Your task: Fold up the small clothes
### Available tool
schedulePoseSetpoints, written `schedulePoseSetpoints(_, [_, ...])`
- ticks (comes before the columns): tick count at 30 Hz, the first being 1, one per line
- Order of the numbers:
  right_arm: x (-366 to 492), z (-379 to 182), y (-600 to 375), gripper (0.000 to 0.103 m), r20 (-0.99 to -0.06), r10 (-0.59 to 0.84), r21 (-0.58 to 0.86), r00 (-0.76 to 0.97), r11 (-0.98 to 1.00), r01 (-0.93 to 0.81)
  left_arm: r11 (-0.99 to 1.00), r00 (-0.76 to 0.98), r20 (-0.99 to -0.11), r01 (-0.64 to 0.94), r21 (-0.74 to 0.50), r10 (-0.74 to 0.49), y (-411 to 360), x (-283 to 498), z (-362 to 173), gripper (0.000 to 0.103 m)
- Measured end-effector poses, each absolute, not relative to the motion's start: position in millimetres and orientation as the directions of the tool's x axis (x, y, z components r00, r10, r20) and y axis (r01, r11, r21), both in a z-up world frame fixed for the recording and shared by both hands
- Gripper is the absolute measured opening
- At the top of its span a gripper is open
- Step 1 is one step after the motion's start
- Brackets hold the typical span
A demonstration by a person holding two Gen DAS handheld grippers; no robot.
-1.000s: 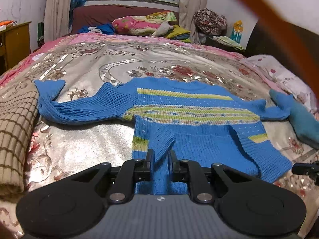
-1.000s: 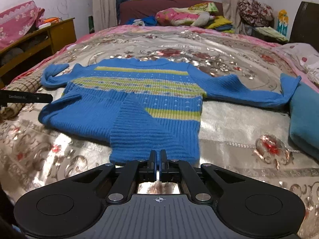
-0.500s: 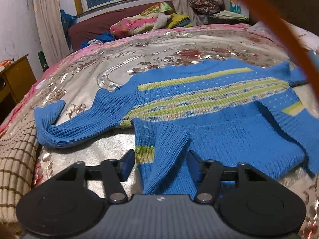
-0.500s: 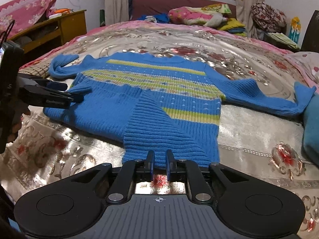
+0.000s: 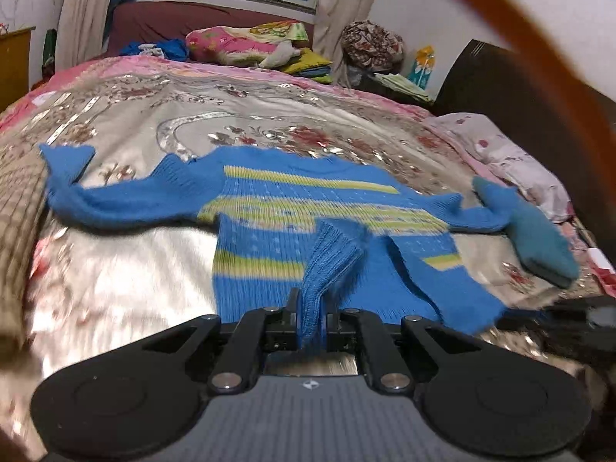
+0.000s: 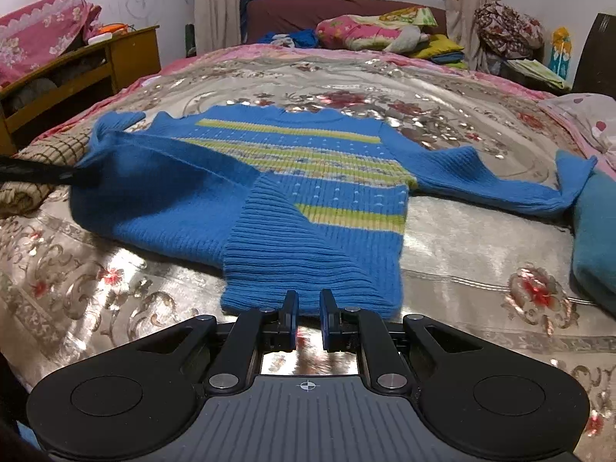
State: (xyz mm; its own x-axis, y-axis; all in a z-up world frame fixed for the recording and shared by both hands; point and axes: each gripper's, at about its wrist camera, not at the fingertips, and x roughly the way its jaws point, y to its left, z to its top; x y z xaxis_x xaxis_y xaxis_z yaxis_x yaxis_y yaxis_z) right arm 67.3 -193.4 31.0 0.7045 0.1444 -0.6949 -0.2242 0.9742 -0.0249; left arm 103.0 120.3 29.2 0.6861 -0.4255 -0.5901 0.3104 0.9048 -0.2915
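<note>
A small blue knit sweater (image 5: 308, 208) with yellow-green stripes lies spread on the bed, its lower part folded up. It also shows in the right wrist view (image 6: 308, 177). My left gripper (image 5: 312, 308) is shut on a bunched ribbed edge of the sweater and lifts it. In the right wrist view the left gripper (image 6: 57, 175) shows blurred at the sweater's left corner. My right gripper (image 6: 307, 310) is at the sweater's near hem, its jaws a narrow gap apart with nothing between them.
The bed cover (image 6: 462, 231) is shiny and floral. A teal cushion (image 6: 595, 231) lies at the right. A checked brown blanket (image 6: 42, 161) lies at the left edge. Pillows and clothes (image 6: 377, 30) are piled at the far end. A wooden cabinet (image 6: 96, 61) stands at the left.
My left gripper opened, moved onto the folded ribbed edge and shut on it, lifting it. My right gripper opened slightly and drew back a little from the hem.
</note>
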Motion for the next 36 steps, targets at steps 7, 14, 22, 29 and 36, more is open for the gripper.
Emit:
schedulePoseSetpoints(7, [69, 20, -203, 0.025, -0.738, 0.154, 0.038, 0.657, 0.982, -0.187, 0.932, 0.692, -0.627, 0.223, -0.287, -0.359, 142, 74, 19, 0.015])
schedulePoseSetpoints(14, [64, 14, -176, 0.040, -0.708, 0.140, -0.086, 0.693, 0.956, -0.281, 0.938, 0.688, -0.638, 0.242, -0.249, -0.346, 128, 71, 8, 0.016])
schedulePoseSetpoints(22, [60, 2, -150, 0.052, -0.641, 0.087, -0.382, 0.763, 0.826, -0.414, 0.928, 0.724, -0.643, 0.368, 0.053, -0.250, 82, 67, 0, 0.038])
schedulePoseSetpoints(29, [56, -11, -138, 0.057, -0.609, 0.124, -0.515, 0.784, 0.689, -0.509, 0.818, 0.768, -0.607, 0.475, 0.325, -0.205, 49, 63, -14, 0.059])
schedulePoseSetpoints(36, [67, -5, -139, 0.049, -0.595, 0.134, -0.498, 0.792, 0.712, -0.495, 0.706, 0.788, -0.586, 0.523, 0.478, -0.187, 34, 60, -22, 0.060])
